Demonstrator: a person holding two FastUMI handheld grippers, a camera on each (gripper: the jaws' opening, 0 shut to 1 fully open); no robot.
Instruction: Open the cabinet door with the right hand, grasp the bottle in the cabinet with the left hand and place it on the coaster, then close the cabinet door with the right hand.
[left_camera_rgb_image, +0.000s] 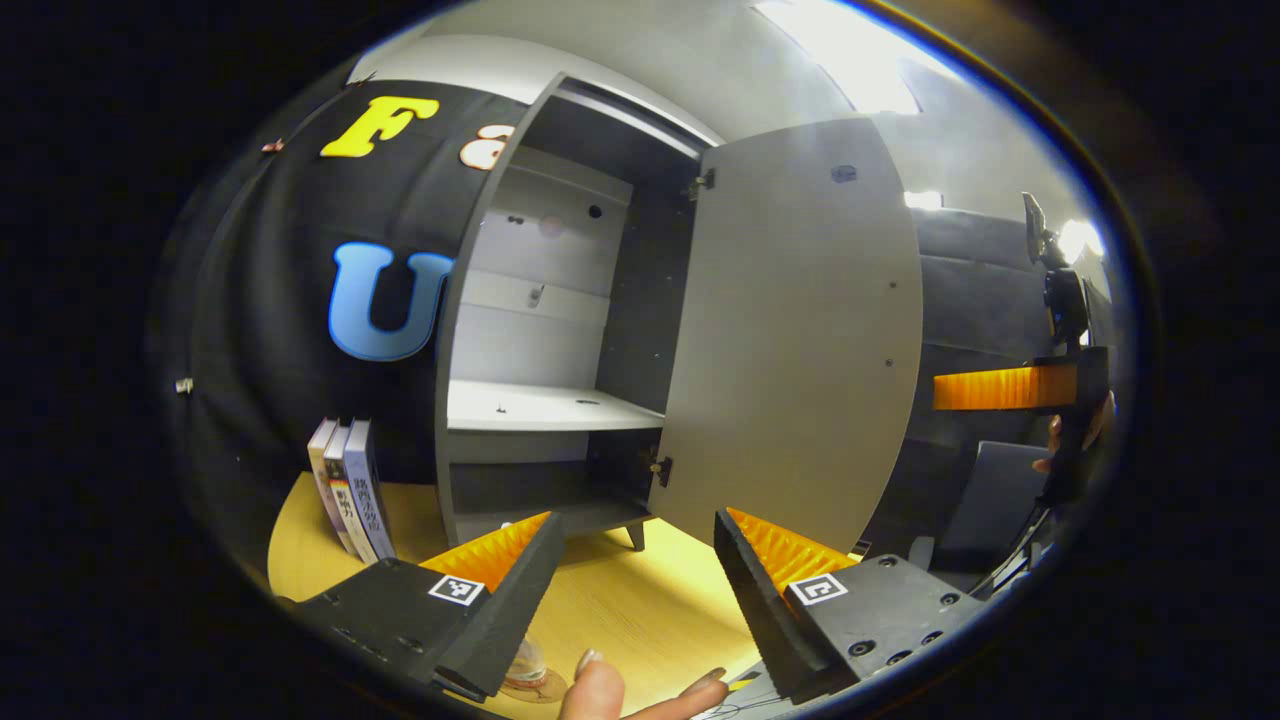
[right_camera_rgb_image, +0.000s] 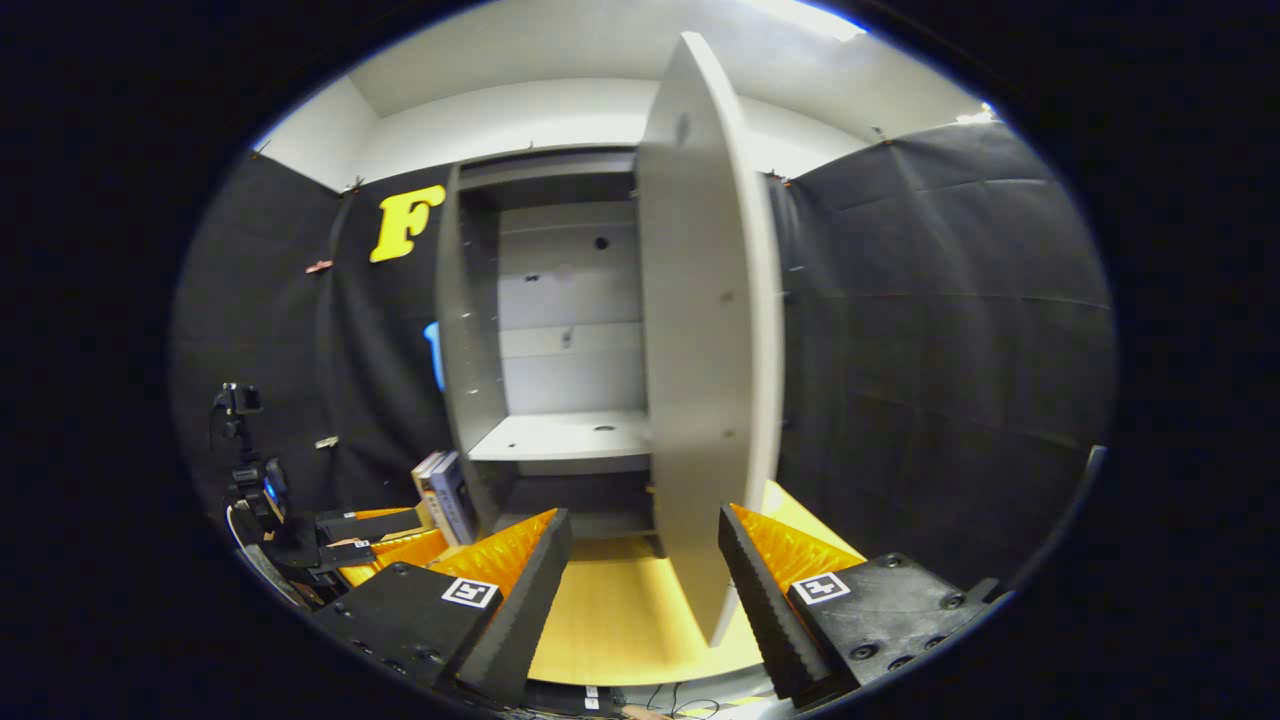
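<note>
**Bottle on the coaster, door waiting to be shut**

Since the bottle (left_camera_rgb_image: 527, 662) already stands on the coaster (left_camera_rgb_image: 535, 688) at the near edge of the wooden table (left_camera_rgb_image: 620, 600), I read the placing as done and only the closing as left. In the left gripper view my left gripper (left_camera_rgb_image: 630, 560) hangs with its jaws spread wide and nothing between them; the bottle sits below and just left of its left finger, half hidden behind it, beside a person's fingertips (left_camera_rgb_image: 600, 685). I judge the gripper is held up and back so as to keep clear of the bottle.

In the right gripper view my right gripper (right_camera_rgb_image: 640, 565) is likewise spread and empty, and the free edge of the cabinet door (right_camera_rgb_image: 700, 400) hangs between its fingers without touching either, as far as I can tell. That suits a push or a pinch on the edge.

Farther off, the door stands swung wide on its right-side hinges, and the cabinet (left_camera_rgb_image: 470, 300) shows a bare shelf (left_camera_rgb_image: 540, 405). Some books (left_camera_rgb_image: 350, 490) lean to its left against the booth wall.
</note>
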